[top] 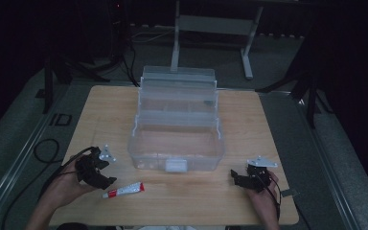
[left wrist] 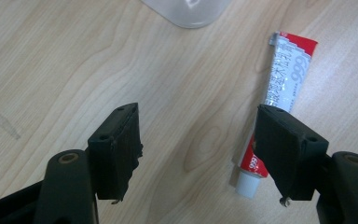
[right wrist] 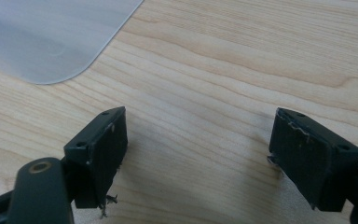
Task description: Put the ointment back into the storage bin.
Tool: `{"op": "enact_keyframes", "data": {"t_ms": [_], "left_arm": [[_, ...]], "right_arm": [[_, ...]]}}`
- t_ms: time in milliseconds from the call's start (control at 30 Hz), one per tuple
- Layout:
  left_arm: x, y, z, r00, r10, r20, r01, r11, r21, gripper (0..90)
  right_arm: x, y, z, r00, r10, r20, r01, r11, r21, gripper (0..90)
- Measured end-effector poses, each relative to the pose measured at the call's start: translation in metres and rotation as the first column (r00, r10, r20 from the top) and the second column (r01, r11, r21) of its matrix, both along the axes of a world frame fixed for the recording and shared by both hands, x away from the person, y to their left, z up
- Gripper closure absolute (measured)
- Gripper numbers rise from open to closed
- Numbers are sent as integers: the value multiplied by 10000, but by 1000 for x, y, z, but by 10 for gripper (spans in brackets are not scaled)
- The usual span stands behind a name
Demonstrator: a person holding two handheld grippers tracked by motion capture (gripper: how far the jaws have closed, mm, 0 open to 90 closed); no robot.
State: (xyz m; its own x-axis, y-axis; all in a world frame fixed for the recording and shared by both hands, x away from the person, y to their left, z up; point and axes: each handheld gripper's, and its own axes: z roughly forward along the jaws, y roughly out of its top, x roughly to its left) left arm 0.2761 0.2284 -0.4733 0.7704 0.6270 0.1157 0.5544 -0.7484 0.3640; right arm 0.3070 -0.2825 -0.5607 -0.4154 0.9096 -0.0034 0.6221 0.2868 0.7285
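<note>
On the table, near edge: the small red-and-white tube with a white cap [top: 123, 190] lies flat on the pale wooden tabletop [top: 182, 201], in front of the clear plastic tiered storage box [top: 176, 143] and to its left, apart from it.

Left gripper: your left gripper [top: 97, 169] hovers just beside the tube with its jaws spread wide and nothing between them; in the left gripper view the tube [left wrist: 279, 98] lies partly behind the right-hand jaw, cap end toward the camera, not centred in the gap.

Right gripper: your right gripper [top: 249, 178] waits at the box's front right corner, jaws parted and empty; bare wood lies between them in the right gripper view, with a corner of the box [right wrist: 51, 42] up to the left.

Box: open, its upper trays stepped back, the deep front compartment looks empty.

Step in hand: by my reading, the approach to pick up the tube, not yet gripped.

Next move: you'd want to shift the left gripper sideways until the tube's body sits midway between the jaws, lower to the wood, then close across its width.
</note>
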Motion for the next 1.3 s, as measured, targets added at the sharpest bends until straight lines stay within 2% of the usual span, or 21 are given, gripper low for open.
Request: {"op": "enact_keyframes", "data": {"t_ms": [433,567,633,767,967,1033,1300], "left_arm": [[0,-11,-6,9971,-585,-495,612,9966,547,326],[0,-13,-7,9955,-706,-626,743,9955,592,327],[-1,-16,-8,9918,-987,-808,1046,9919,721,334],[-1,-20,-9,9878,-1229,-952,1309,9879,829,353],[2,-25,-10,9820,-1287,-1384,1410,9866,825,408],[3,-28,-11,9758,-1414,-1666,1581,9832,915,422],[1,-35,-15,9703,-1578,-1833,1819,9755,1235,455]], "right_arm": [[0,0,0,10000,-1,-2,1,10000,3,190],[0,0,0,10000,1,-3,-1,10000,2,190],[0,0,0,10000,3,0,-3,10000,2,190],[0,0,0,10000,1,0,-1,10000,5,189],[0,0,0,10000,-2,-2,2,10000,5,190],[0,0,0,10000,-1,-3,1,10000,5,189],[0,0,0,10000,0,-1,0,10000,6,190]]}}
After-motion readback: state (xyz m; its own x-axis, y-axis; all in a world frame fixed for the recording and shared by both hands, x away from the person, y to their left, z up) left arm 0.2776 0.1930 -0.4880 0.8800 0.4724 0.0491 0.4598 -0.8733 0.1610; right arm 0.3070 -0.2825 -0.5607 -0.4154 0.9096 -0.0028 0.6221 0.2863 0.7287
